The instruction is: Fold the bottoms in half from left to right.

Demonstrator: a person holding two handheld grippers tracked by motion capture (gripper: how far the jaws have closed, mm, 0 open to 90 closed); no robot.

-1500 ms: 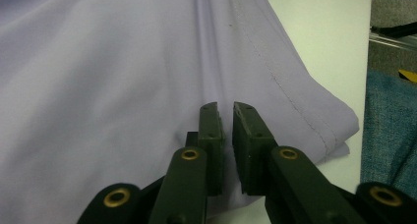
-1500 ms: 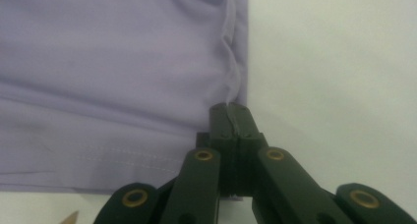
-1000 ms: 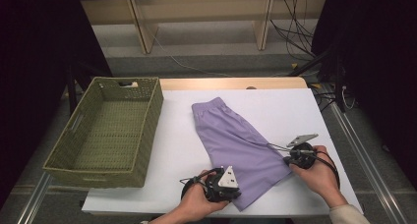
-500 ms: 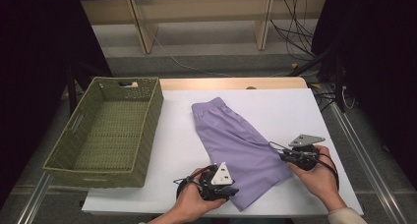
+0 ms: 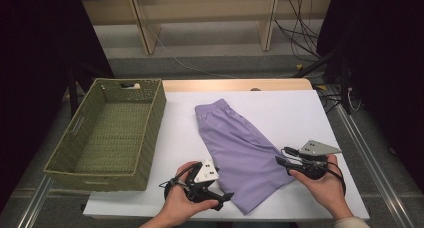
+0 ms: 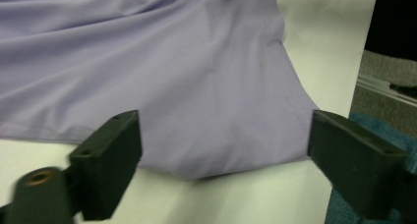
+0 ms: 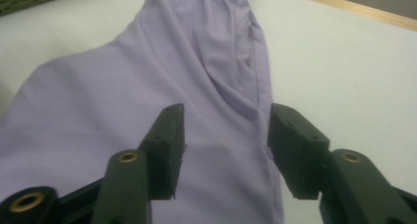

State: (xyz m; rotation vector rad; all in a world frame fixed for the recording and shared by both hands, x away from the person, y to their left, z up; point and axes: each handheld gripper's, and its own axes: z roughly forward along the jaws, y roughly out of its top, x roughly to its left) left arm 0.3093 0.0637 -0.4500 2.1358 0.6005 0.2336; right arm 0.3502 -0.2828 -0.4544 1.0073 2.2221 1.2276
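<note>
You had one pair of lilac shorts [image 5: 239,148] lying flat on the white table [image 5: 300,113], waistband toward the far edge and the hem end toward you, slanting from the middle of the table toward its near right. Your two grippers sat at that near end, one on each side. Your left gripper [image 5: 222,195] was at the near left corner of the cloth; its jaws had just been opening and stood wide apart, with the corner of the hem lying on the table between and ahead of them, not pinched. Your right gripper [image 5: 282,160] rested at the right edge of the shorts; its jaws had just been opening too, straddling a side fold of the fabric without pressing on it. Well apart to the left stood one green woven basket [image 5: 150,133], rectangular, at the table's left side.
</note>
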